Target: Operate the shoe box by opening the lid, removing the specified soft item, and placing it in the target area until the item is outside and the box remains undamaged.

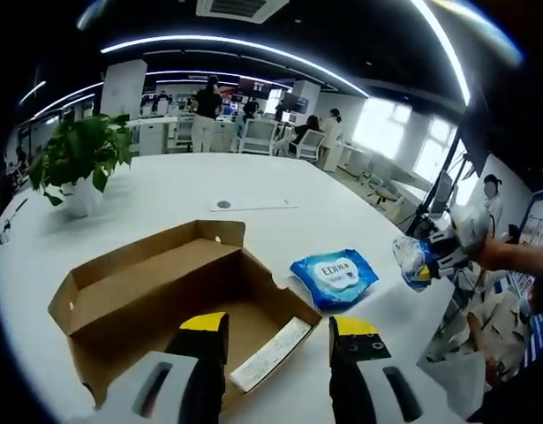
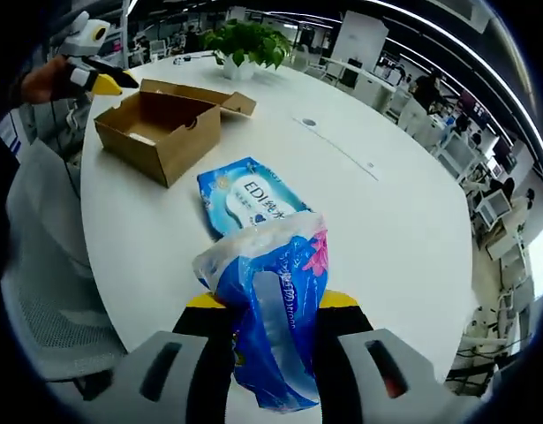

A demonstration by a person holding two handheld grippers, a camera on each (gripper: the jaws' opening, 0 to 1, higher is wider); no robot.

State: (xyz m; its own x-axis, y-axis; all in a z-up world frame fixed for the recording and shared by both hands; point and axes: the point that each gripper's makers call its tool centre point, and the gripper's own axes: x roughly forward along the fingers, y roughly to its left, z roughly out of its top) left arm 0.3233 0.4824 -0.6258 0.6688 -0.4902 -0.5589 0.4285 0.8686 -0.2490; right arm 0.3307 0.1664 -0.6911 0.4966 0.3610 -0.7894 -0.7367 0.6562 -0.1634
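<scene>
The brown cardboard shoe box (image 1: 165,296) (image 2: 161,128) stands open on the white table, its lid folded back; a white paper strip (image 1: 271,353) lies inside. My left gripper (image 1: 280,331) hovers open over the box's near corner with nothing between its jaws. A blue wet-wipes pack (image 1: 335,276) (image 2: 249,201) lies flat on the table beside the box. My right gripper (image 2: 271,309) is shut on a crinkly blue and white plastic pack of tissues (image 2: 271,300), held above the table near the wipes. That right gripper with its pack (image 1: 417,261) enters the left gripper view from the right.
A potted green plant (image 1: 77,163) (image 2: 245,40) stands on the white round table (image 1: 253,190) (image 2: 386,212) beyond the box. A grey mesh chair (image 2: 41,265) is at the table's edge. People and desks fill the office behind.
</scene>
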